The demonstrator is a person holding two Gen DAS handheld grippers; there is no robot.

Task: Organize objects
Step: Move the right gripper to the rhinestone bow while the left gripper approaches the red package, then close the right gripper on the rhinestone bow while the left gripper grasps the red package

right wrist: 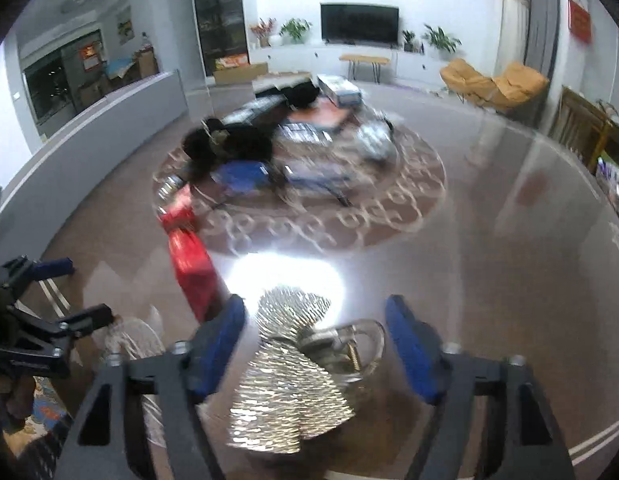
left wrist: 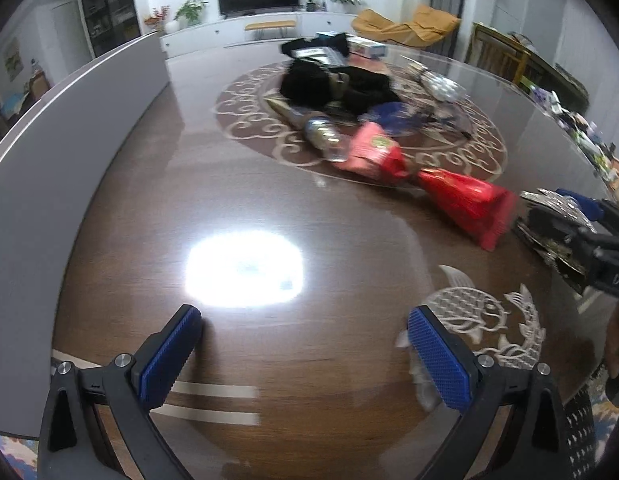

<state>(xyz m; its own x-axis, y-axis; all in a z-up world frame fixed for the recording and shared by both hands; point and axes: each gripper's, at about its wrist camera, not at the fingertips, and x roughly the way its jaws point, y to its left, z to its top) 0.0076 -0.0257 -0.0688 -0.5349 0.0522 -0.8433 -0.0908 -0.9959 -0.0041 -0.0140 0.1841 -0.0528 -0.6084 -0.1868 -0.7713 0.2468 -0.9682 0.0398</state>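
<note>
A shiny silver foil bag (right wrist: 285, 372) with a clear bag (right wrist: 349, 344) on it lies on the round brown table (right wrist: 489, 280), between the open fingers of my right gripper (right wrist: 315, 312), untouched by them. A red packet (right wrist: 191, 264) lies just left of it; it also shows in the left wrist view (left wrist: 469, 208). My left gripper (left wrist: 305, 320) is open and empty above the bare near table. My right gripper shows at the right edge of the left wrist view (left wrist: 581, 240), over the foil bag (left wrist: 549, 216).
A pile sits at the table's middle: black cloth (left wrist: 333, 84), a bottle (left wrist: 325, 136), a pink-red packet (left wrist: 373, 152), blue items (right wrist: 245, 176) and boxes (right wrist: 341, 88). A grey curved panel (left wrist: 49, 184) borders the left side. Bright lamp glare (left wrist: 241, 268) lies on the tabletop.
</note>
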